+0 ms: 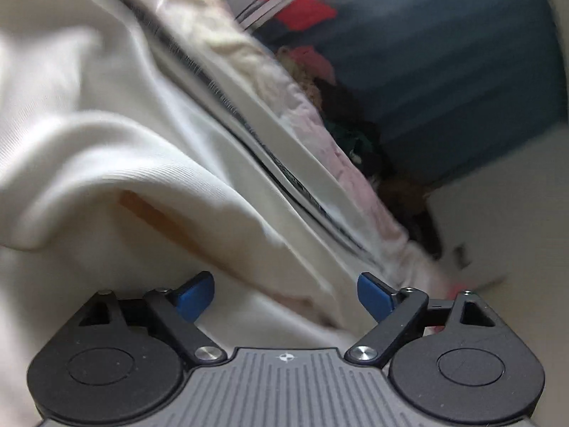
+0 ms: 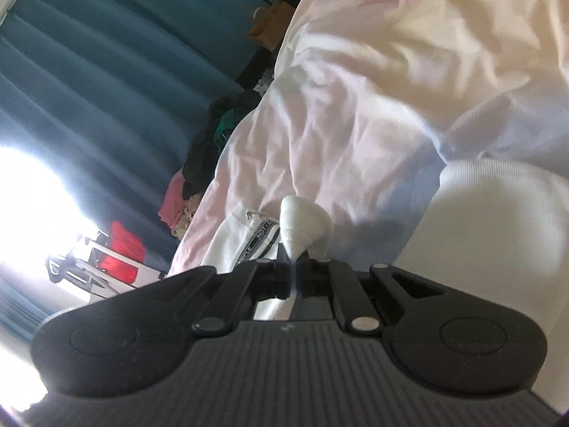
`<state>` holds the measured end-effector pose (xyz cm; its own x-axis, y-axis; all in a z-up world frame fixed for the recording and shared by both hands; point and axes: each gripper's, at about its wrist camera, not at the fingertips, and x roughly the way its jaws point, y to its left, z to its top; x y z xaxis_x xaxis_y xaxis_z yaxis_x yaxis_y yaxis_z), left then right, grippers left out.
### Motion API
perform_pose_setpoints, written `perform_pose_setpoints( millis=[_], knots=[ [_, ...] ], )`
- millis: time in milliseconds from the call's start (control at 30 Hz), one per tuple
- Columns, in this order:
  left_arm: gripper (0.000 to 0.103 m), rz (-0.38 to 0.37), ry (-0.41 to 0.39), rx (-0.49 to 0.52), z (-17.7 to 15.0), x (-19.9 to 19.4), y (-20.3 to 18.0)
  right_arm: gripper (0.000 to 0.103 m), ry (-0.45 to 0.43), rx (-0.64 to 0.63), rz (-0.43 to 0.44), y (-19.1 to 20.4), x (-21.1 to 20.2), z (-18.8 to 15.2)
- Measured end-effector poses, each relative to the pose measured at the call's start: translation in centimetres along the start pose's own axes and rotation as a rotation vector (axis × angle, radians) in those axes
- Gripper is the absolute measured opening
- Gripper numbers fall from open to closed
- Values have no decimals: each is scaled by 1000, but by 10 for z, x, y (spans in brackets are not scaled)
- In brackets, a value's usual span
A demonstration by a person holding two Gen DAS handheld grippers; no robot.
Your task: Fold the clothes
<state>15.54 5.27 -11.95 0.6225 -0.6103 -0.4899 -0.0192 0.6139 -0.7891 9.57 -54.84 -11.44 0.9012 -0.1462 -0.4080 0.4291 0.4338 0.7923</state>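
Observation:
A white garment (image 1: 124, 142) with a dark striped band (image 1: 249, 135) down it fills the left wrist view, lying rumpled on pale pink bedding (image 1: 341, 163). My left gripper (image 1: 284, 295) is open just above it; its blue pads (image 1: 195, 299) stand wide apart and the cloth passes below them. In the right wrist view my right gripper (image 2: 297, 261) is shut on a bunched fold of the white garment (image 2: 306, 224), which sticks up from the jaws. A lettered black-and-white band (image 2: 256, 242) of the garment lies just left of the fold.
A heap of dark, green and pink clothes (image 2: 206, 163) lies along the far edge of the pink bedding (image 2: 338, 114). Blue curtains (image 2: 106, 71) hang behind. A rack with a red item (image 2: 121, 249) stands by a bright window. A brown bag (image 2: 270, 25) sits further back.

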Motion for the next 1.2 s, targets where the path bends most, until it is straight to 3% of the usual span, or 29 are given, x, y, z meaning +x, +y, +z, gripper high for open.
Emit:
perform_pose_setpoints(
  millis=[133, 200, 233, 267, 300, 433, 500, 567, 733, 900, 1000, 1067, 1133, 1200],
  knots=[
    [63, 42, -41, -127, 12, 15, 16, 6, -41, -10, 15, -2, -5, 9],
    [41, 40, -52, -160, 17, 15, 22, 6, -64, -14, 4, -6, -6, 13],
    [19, 39, -51, -173, 20, 15, 25, 6, -75, -16, -3, -8, -6, 15],
    [12, 32, -50, -199, 23, 14, 30, 6, -86, -18, -9, -10, -7, 17],
    [10, 7, -54, -231, 24, 12, 35, 6, -91, -27, -23, -11, -8, 18],
    [8, 3, -54, -202, 21, 0, 30, 6, -102, -70, -86, -13, -10, 17],
    [8, 55, -25, -133, 14, -2, 24, 6, -94, -101, -133, -16, -10, 14],
    [7, 141, -15, 0, 7, -2, 15, 6, -77, -135, -176, -20, -10, 12],
    [14, 259, -50, 221, -10, 2, -9, 7, -9, -225, -231, -21, -1, 11],
    [47, 307, -54, 411, -29, -8, -42, 24, -27, -396, -306, 3, -13, 2],
    [61, 333, -72, 498, -45, -30, -58, 31, -20, -369, -327, 14, -30, 0],
    [76, 361, -96, 561, -56, -40, -72, 42, -26, -366, -291, 26, -48, -2],
    [84, 388, -137, 605, -64, -49, -83, 74, -49, -413, -250, 43, -70, -9],
    [86, 400, -169, 635, -72, -61, -93, 80, -60, -457, -204, 60, -89, -16]
  ],
)
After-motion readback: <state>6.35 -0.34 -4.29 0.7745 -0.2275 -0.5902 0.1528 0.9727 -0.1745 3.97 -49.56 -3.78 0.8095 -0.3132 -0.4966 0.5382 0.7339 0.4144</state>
